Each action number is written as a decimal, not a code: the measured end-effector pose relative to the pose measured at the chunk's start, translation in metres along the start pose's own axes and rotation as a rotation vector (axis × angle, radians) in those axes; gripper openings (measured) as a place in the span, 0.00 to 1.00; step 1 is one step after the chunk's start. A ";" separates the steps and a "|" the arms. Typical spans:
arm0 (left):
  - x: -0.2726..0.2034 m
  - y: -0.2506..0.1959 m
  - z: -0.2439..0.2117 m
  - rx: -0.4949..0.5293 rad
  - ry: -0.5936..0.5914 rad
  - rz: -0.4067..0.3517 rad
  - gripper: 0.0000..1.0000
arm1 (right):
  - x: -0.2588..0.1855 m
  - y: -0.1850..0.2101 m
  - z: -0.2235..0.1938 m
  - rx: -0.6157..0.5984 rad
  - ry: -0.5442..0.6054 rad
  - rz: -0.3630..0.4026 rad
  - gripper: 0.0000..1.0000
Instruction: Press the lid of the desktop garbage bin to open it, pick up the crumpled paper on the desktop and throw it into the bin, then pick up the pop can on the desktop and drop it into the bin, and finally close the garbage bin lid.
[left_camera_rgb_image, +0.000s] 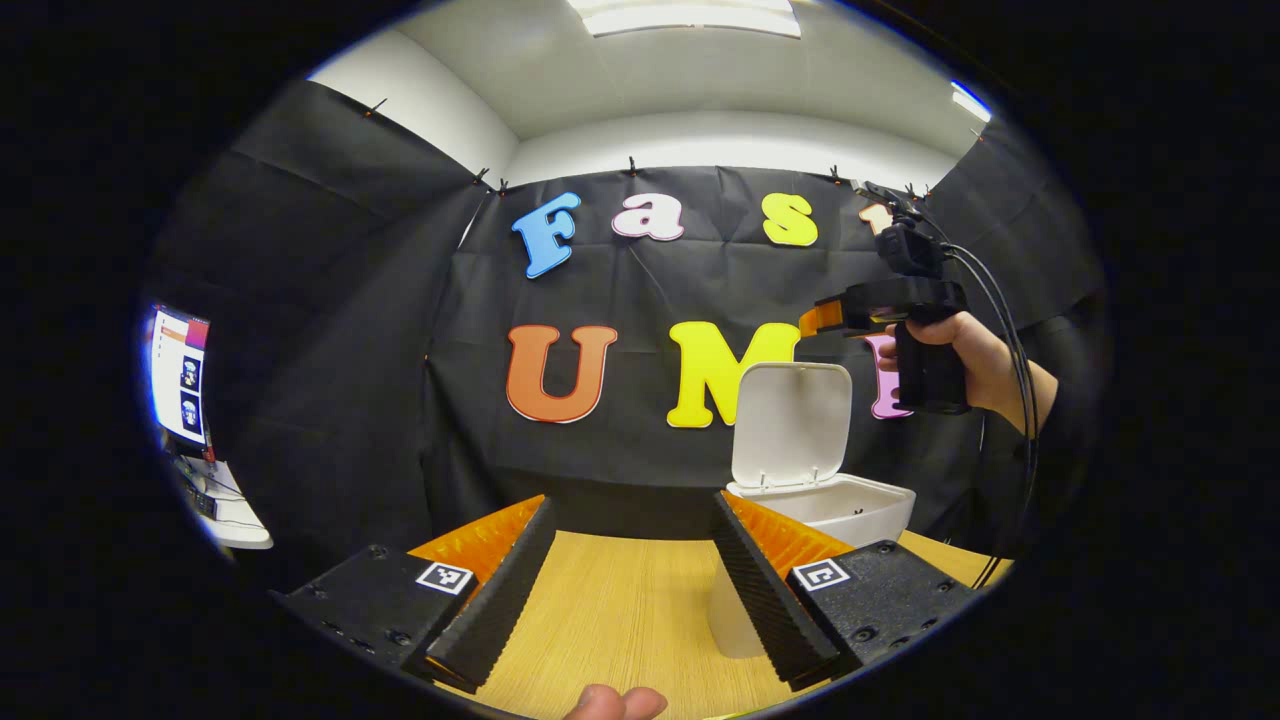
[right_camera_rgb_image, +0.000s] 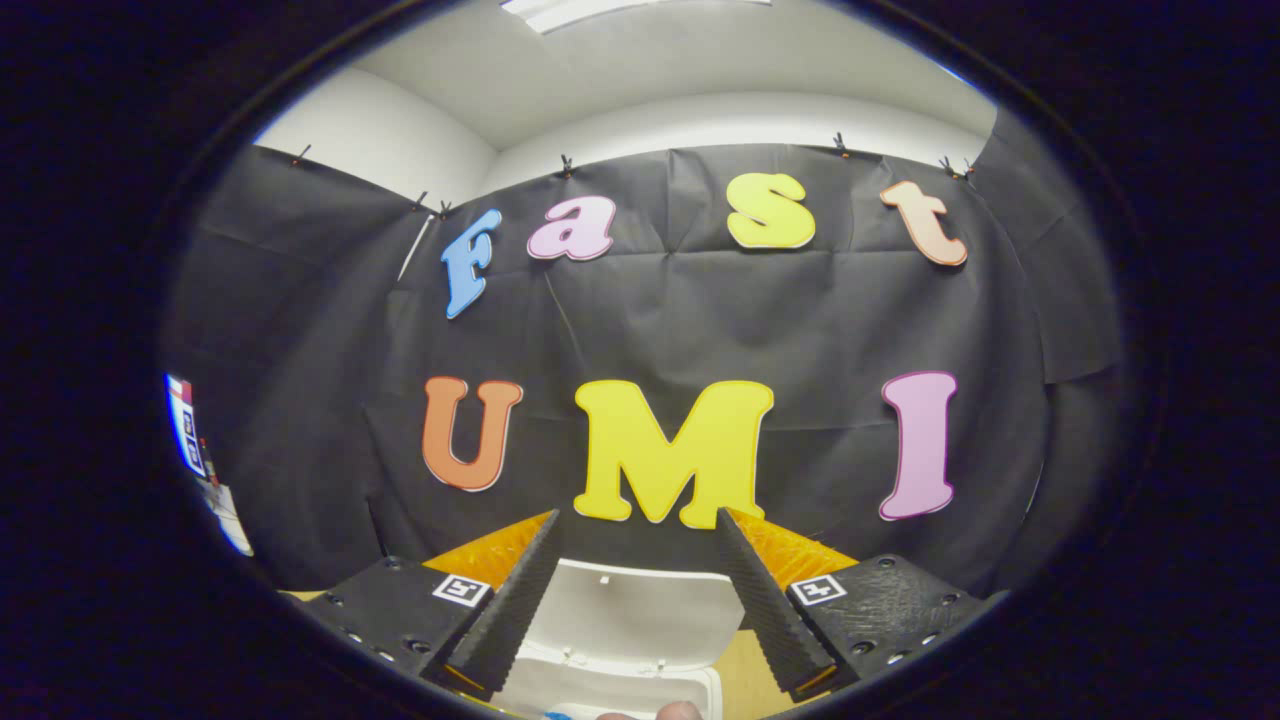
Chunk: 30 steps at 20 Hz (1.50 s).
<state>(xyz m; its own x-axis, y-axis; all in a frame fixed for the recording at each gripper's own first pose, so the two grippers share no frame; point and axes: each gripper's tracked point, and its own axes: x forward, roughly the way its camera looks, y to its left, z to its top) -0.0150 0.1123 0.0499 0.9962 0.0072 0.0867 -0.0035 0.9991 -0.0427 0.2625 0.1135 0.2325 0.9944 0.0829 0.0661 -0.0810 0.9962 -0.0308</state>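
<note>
White bin (left_camera_rgb_image: 835, 500) lid up; right tool (right_camera_rgb_image: 632, 600) above it, left tool (left_camera_rgb_image: 625, 590) alongside, both wide

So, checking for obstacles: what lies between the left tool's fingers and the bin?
Bare wooden tabletop up to the open bin, in the left gripper view.

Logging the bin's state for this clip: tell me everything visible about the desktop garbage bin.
The garbage bin is white, plastic by its look, with a rounded rectangular body standing on the wooden table. Its hinged lid stands open, raised upright at the back against the black cloth wall. In the right gripper view the bin sits just below the open right gripper. Neither gripper touches it. Its contents cannot be made out.
</note>
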 end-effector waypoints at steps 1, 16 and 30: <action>0.001 0.000 -0.001 0.002 -0.002 -0.001 0.99 | 0.008 0.000 0.002 0.005 -0.014 -0.006 0.94; 0.010 -0.001 -0.012 -0.009 0.027 -0.010 1.00 | 0.060 0.006 -0.036 0.051 0.068 -0.018 0.93; -0.001 -0.014 -0.013 -0.007 0.030 -0.037 1.00 | 0.008 0.019 -0.065 0.059 0.206 0.066 0.94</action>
<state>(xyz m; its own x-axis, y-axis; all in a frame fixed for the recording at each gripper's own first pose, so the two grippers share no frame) -0.0148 0.0977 0.0377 0.9978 -0.0311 0.0585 0.0339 0.9983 -0.0472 0.2734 0.1313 0.1679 0.9792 0.1470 -0.1396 -0.1441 0.9891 0.0309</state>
